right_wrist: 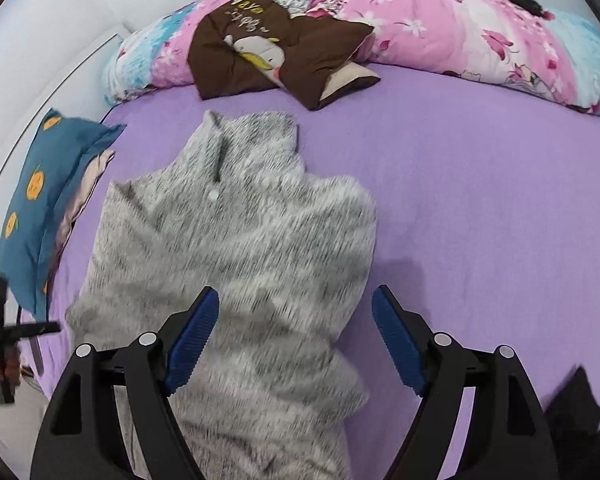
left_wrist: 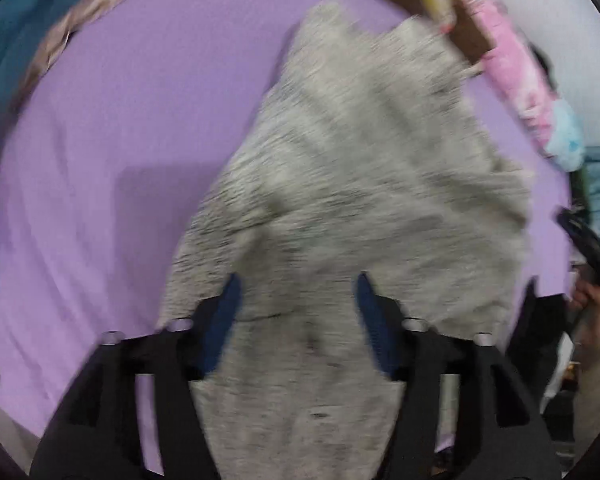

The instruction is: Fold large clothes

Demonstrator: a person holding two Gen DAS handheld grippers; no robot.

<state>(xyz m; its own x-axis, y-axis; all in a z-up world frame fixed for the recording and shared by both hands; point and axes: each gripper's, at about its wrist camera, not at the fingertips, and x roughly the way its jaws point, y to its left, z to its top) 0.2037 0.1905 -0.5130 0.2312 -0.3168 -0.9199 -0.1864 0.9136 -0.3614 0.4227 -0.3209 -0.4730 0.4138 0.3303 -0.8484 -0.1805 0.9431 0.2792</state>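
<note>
A grey fuzzy sweater (right_wrist: 236,248) lies spread on the purple bed sheet (right_wrist: 480,200), collar toward the far side, with a white button below the collar. It also shows in the left wrist view (left_wrist: 360,184), blurred. My left gripper (left_wrist: 296,284) is open, its blue-padded fingers standing over the sweater's near part with nothing between them. My right gripper (right_wrist: 296,300) is open above the sweater's lower right edge, holding nothing.
A pink and blue floral quilt (right_wrist: 460,28) lies along the far side with a brown cartoon-print garment (right_wrist: 268,48) against it. A teal pillow with orange prints (right_wrist: 32,200) sits at the left edge. The other hand-held gripper (right_wrist: 0,328) shows at far left.
</note>
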